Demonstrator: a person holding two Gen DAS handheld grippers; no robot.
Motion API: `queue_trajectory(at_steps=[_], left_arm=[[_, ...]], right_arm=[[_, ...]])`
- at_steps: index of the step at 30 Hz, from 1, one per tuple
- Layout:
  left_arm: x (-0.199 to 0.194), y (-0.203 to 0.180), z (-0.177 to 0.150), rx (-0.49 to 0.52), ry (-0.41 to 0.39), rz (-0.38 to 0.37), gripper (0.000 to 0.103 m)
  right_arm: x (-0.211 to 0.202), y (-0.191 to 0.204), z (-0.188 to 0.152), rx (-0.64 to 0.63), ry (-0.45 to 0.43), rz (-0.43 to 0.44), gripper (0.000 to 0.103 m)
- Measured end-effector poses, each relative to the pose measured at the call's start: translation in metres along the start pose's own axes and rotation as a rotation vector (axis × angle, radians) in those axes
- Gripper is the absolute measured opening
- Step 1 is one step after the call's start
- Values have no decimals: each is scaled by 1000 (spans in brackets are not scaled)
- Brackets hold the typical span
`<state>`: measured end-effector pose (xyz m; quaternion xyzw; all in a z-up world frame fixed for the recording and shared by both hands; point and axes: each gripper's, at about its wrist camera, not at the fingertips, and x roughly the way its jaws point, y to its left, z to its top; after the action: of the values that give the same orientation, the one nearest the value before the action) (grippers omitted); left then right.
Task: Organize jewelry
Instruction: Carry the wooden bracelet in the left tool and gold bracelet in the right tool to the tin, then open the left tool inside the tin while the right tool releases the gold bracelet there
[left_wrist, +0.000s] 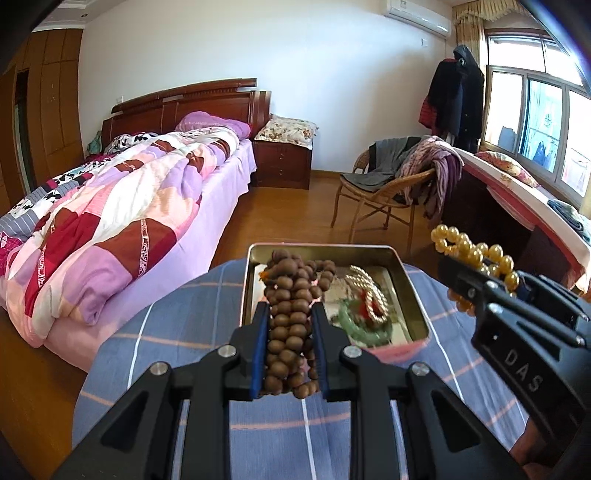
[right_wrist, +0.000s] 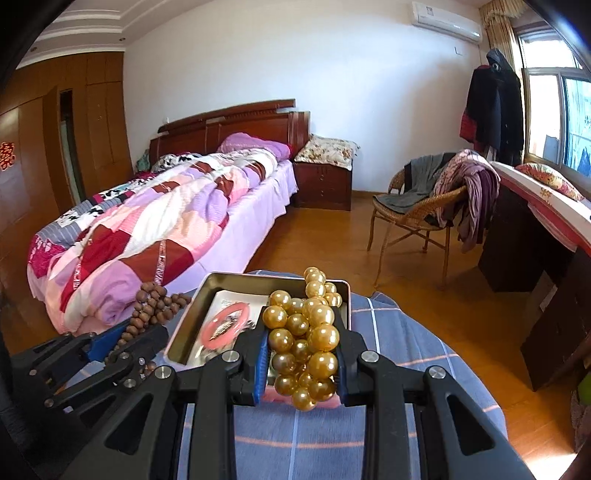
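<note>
My left gripper (left_wrist: 290, 308) is shut on a bunch of brown wooden beads (left_wrist: 291, 325), held over the near edge of an open metal tin (left_wrist: 410, 291). The tin holds a green bangle (left_wrist: 354, 326), pale beads and something red. My right gripper (right_wrist: 301, 321) is shut on a cluster of golden pearls (right_wrist: 310, 332), above the tin's (right_wrist: 192, 317) right half, where a pink bracelet (right_wrist: 225, 325) lies. Each gripper shows in the other view: the right one (left_wrist: 448, 264) with golden pearls (left_wrist: 472, 251) at the right, the left one (right_wrist: 162, 326) with brown beads (right_wrist: 151, 302) at the left.
The tin stands on a round table with a blue checked cloth (left_wrist: 207, 332). Behind it are a bed with a patchwork quilt (left_wrist: 122, 206), a wicker chair draped with clothes (left_wrist: 399, 177), a dark desk (right_wrist: 532, 236) by the window and wooden floor between them.
</note>
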<state>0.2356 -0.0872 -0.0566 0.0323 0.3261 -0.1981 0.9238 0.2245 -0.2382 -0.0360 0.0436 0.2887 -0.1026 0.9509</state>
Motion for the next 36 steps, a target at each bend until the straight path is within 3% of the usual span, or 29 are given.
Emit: queue_trajectory(at_steps=[16,29,33,36], left_arm=[[68,-11,6,2,101,34,23],[89,-15,2,27,135,68,23],[96,-17,-1,48,142,128,25],[103,-20,-6,65,159,182,32]], right_arm=[[98,-13,-3,11,137,-44,29],[130,-18,-13,19,211,-38,29],[138,-16,-15,18,223,-7,30],[140,-18,-18,26,233,33,31]])
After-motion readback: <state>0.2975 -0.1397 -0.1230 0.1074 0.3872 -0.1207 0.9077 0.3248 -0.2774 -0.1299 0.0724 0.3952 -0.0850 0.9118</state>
